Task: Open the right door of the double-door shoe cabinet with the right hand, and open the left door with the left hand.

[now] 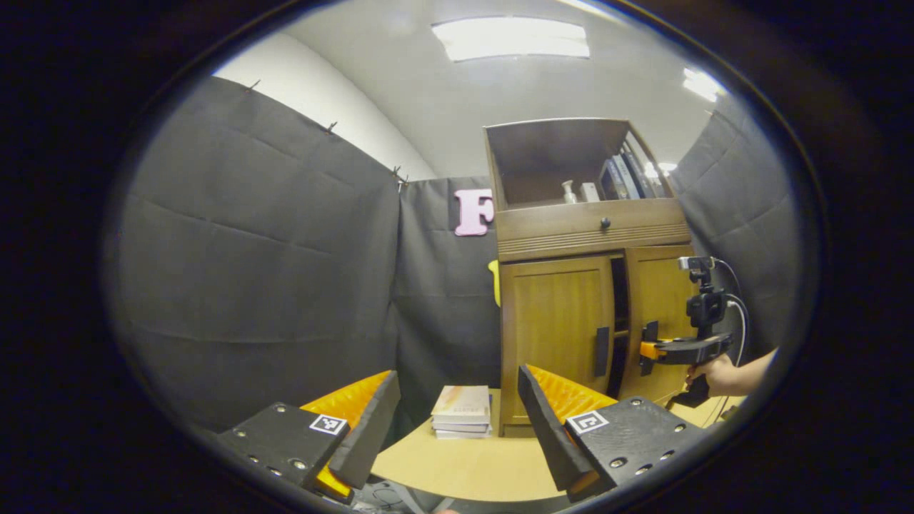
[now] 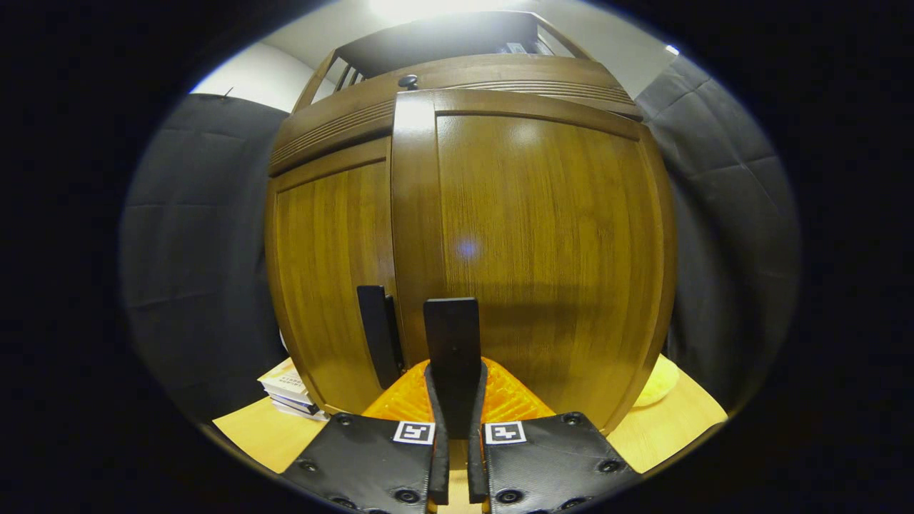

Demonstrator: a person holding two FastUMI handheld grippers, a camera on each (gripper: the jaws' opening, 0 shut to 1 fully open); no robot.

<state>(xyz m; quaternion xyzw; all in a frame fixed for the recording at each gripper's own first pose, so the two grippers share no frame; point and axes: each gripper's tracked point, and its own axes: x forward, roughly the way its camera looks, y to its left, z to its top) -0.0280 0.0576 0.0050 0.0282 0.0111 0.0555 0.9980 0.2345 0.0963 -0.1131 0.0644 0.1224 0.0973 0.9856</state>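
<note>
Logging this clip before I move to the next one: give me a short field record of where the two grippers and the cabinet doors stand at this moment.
cabinet: brown wooden double-door shoe cabinet on a light wooden table
right door: ajar, a dark gap beside it in the left gripper view
left door: closed
right gripper: shut on the right door's dark vertical handle
left gripper: open, holding nothing, well short of the cabinet
left door's handle: untouched
other: stack of books beside the cabinet
</note>
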